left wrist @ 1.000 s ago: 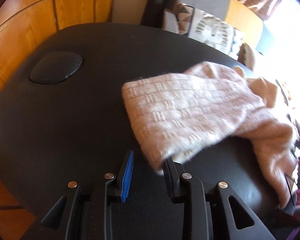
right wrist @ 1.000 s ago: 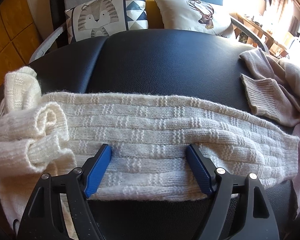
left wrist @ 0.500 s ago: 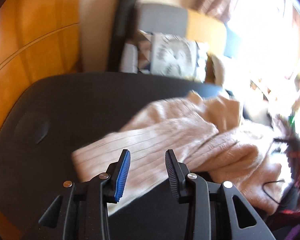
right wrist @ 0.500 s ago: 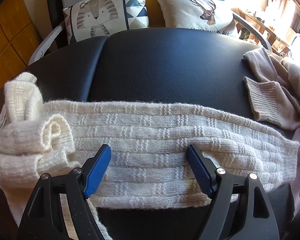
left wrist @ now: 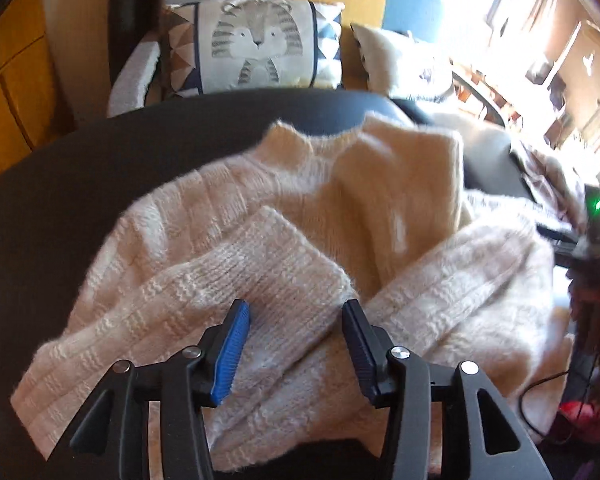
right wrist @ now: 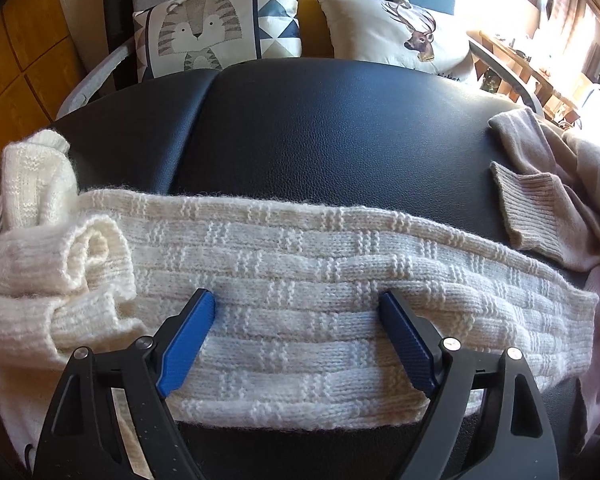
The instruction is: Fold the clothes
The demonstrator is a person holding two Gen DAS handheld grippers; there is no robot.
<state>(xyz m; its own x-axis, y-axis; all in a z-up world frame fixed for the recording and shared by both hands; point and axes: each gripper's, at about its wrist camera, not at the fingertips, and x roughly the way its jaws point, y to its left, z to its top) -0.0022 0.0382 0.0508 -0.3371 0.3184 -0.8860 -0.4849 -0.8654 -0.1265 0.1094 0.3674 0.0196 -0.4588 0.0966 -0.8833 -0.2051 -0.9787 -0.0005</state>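
left wrist view: a black padded table fronts a tiger cushion; the left gripper hangs over the cream sweater, jaws opening, a sleeve below them, ungripped.

right wrist view: on the same table, the right gripper is opening, wide astride the sweater's flat folded band, nothing pinched; a beige garment lies to its right.
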